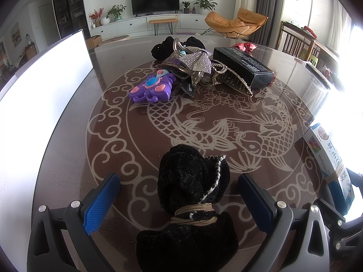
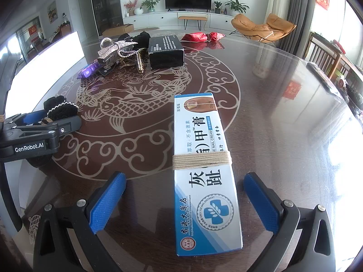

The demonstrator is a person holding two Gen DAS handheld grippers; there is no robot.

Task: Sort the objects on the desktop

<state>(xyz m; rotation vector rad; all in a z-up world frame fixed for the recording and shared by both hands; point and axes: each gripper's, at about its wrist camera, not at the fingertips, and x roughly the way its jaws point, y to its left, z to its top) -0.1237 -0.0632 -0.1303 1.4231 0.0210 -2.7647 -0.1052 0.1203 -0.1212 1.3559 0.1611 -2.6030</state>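
A black bow, bound at its middle with tan cord, lies on the desk near its near edge, between the blue pads of the left tongs, which stand wide with neither pad touching it. The cream box, wrapped with the same cord, lies flat and lengthwise between the pads of the right tongs, also wide and clear of it. Both tongs are low over the desk and point toward its far edge, the left just beside the right. Toward the far edge sits a pile: a purple toy, a rhinestone bow, hair claws, more black fabric and a black box. A red wrapper lies beyond it.
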